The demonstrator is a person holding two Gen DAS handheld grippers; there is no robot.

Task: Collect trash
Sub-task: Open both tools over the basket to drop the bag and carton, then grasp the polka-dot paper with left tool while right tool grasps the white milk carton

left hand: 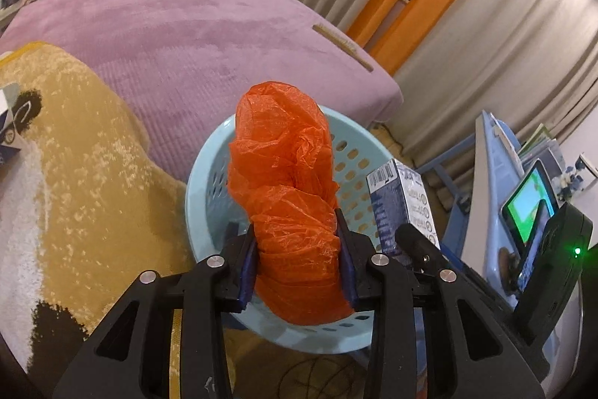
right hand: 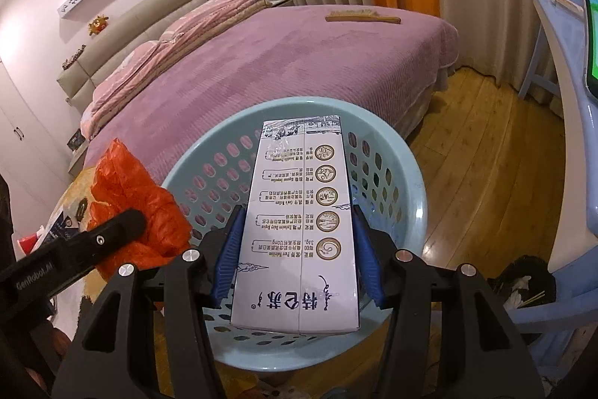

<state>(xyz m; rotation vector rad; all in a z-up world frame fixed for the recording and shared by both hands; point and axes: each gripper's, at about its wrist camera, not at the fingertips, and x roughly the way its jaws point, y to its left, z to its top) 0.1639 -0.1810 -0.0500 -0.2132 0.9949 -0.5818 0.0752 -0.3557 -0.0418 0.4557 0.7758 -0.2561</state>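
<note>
My left gripper [left hand: 297, 242] is shut on a crumpled orange plastic bag [left hand: 287, 182] and holds it above the light blue perforated basket [left hand: 202, 171]. My right gripper [right hand: 297, 234] is shut on a white milk carton [right hand: 299, 230] with printed text, held over the same basket [right hand: 407, 174]. The carton also shows in the left wrist view [left hand: 401, 204], to the right of the bag. The orange bag shows at the left in the right wrist view [right hand: 127, 197], with the left gripper's finger across it.
A bed with a purple cover [left hand: 168, 36] lies behind the basket, a wooden brush [right hand: 362, 17] on its far edge. A yellow-and-white rug [left hand: 74, 156] is at the left. A blue table [right hand: 560, 70] with a lit screen [left hand: 529, 208] stands at the right. Curtains hang behind.
</note>
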